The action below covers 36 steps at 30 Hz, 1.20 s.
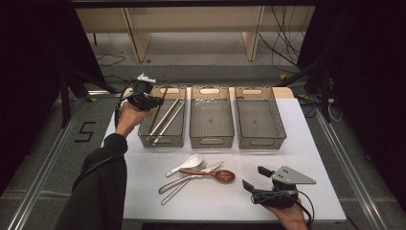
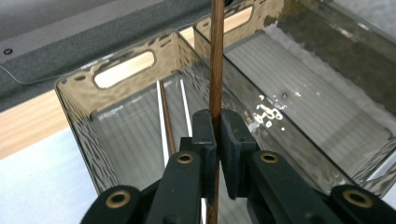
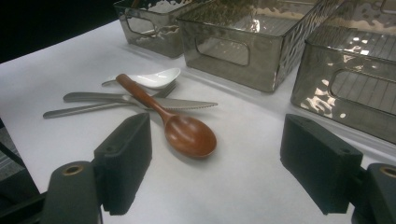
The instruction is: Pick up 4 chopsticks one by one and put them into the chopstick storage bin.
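My left gripper (image 1: 154, 102) is shut on a brown wooden chopstick (image 2: 216, 60) above the left bin (image 1: 143, 129). The chopstick (image 1: 160, 103) slants with its lower end inside the bin and its upper end past the far rim. Other chopsticks (image 1: 167, 117) lie in that bin, pale and brown ones (image 2: 164, 116). My right gripper (image 1: 253, 178) rests open near the table's front right, nothing between its jaws. Just ahead of it lies a wooden spoon (image 3: 187, 133) across a knife (image 3: 140, 99), a fork and a white spoon (image 3: 149, 77).
Three smoky clear bins stand in a row at the back of the white table (image 1: 316, 153); the middle bin (image 1: 211, 139) and the right bin (image 1: 287, 132) hold nothing that I can see. The cutlery pile (image 1: 194, 173) lies at the front centre.
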Available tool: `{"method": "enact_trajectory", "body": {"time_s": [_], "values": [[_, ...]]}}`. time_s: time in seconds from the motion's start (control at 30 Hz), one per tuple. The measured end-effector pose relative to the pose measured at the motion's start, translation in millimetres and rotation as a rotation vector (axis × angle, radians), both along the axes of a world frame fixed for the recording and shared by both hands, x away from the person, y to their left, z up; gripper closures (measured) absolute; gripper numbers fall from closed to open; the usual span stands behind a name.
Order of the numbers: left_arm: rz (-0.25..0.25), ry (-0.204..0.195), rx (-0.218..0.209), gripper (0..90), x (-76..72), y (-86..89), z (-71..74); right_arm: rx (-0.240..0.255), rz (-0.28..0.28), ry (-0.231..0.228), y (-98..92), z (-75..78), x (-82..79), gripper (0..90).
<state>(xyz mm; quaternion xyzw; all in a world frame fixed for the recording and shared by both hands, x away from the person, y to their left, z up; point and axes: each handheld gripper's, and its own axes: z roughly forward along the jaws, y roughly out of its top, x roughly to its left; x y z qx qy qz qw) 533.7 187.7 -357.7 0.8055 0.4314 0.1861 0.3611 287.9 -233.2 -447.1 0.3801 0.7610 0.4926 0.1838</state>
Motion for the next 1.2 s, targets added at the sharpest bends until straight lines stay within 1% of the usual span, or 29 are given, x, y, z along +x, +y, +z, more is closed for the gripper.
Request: {"method": "enact_trajectory", "body": {"time_s": [0.2, 0.43, 0.63, 0.7, 0.73, 0.8, 0.87, 0.93, 1.0, 1.03, 1.07, 1.17, 1.2], "values": [[0.011, 0.012, -0.005, 84.3, 0.2, 0.0, -9.5, 0.000, 0.001, 0.001, 0.4, -0.1, 0.0, 25.8], [0.018, 0.027, 0.004, 84.1, 0.7, -2.2, -18.6, 0.000, 0.001, 0.001, 0.5, -0.1, -0.2, 25.8], [0.027, 0.040, 0.006, 83.4, 0.1, 1.3, -22.4, 0.000, 0.001, 0.002, 0.3, -0.3, 0.0, 25.8], [0.031, 0.036, 0.015, 83.0, -0.9, 1.5, -24.2, -0.001, 0.002, 0.002, 0.5, -0.4, 0.0, 25.8], [0.037, 0.038, 0.012, 82.7, -0.9, 1.9, -25.3, -0.001, 0.002, 0.002, 0.5, -0.4, 0.1, 25.8], [0.037, 0.052, 0.013, 78.7, -0.5, 3.3, -27.3, -0.001, 0.002, 0.003, 0.7, -0.4, 0.1, 25.8], [0.047, 0.054, 0.017, 76.2, -1.5, 4.0, -28.7, -0.002, 0.002, 0.002, 0.8, -0.4, 0.0, 25.8], [0.053, 0.060, 0.006, 70.9, -3.6, 5.5, -27.7, -0.001, 0.001, 0.003, 0.8, -0.5, 0.1, 25.9], [0.054, 0.059, -0.014, 67.2, -7.9, 6.9, -25.2, 0.000, 0.001, 0.004, 0.6, -0.5, 0.3, 25.8], [0.051, 0.065, -0.015, 63.6, -10.4, 6.7, -23.9, 0.001, 0.000, 0.005, 0.5, -0.6, 0.3, 25.8], [0.048, 0.055, -0.015, 60.4, -13.8, 6.2, -22.9, 0.001, 0.000, 0.006, 0.5, -0.6, 0.4, 25.8], [0.030, 0.055, -0.028, 53.9, -24.8, 5.7, -21.0, 0.001, 0.001, 0.005, 0.6, -0.6, 0.3, 25.8], [0.026, 0.065, -0.032, 51.4, -27.8, 5.6, -21.1, 0.001, 0.000, 0.005, 0.6, -0.6, 0.3, 25.8]]}}
